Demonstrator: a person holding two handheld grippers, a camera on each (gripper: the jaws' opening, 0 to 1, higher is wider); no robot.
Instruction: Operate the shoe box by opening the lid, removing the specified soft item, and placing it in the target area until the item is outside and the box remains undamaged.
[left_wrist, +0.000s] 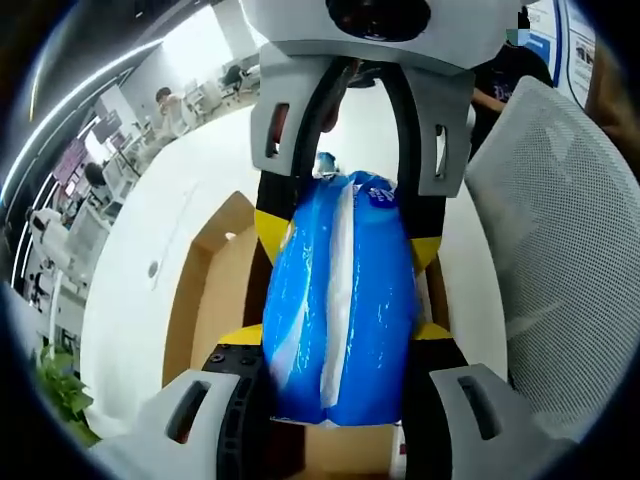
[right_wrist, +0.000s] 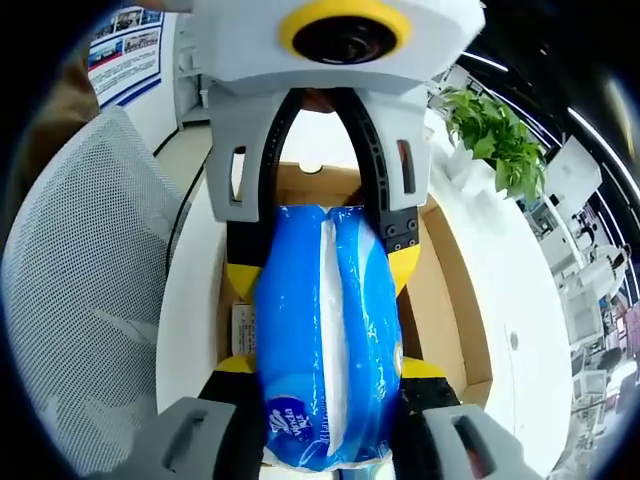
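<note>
White counter (left_wrist: 150, 290) underneath, round-edged, with a mesh chair (left_wrist: 560, 260) close alongside. Open cardboard shoe box (right_wrist: 455, 290) on the counter, lid already off or folded away, brown floor and walls bare around the load.

Blue plastic tissue pack (left_wrist: 340, 300) held above the box interior, gripped from both ends: left hand-held gripper (left_wrist: 340, 345) closed onto the near end in the left gripper view, right hand-held gripper (right_wrist: 325, 385) closed onto the opposite end in the right gripper view, each set of jaws only as far apart as the pack's width and pressed into the soft wrapper. Opposing gripper visible at the far end in each view, so two holds on one item, pack spanning lengthwise between them. Whether the underside touches the box floor: cannot tell.

Likely trouble, biggest first:
- Dragging the box along or tipping it off the counter, if the pack snags a wall during the lift.
- Denting or tearing a cardboard wall, if a yellow-tipped jaw catches the rim on the way out.
- Pulling the two ends apart unevenly and stretching or splitting the wrapper along its pale seam.
- Squeezing too hard and crushing the contents; squeezing too little and letting the slick plastic slide free back into the box.
- Brushing the chair while swinging toward the target area, location not evident here.
</note>
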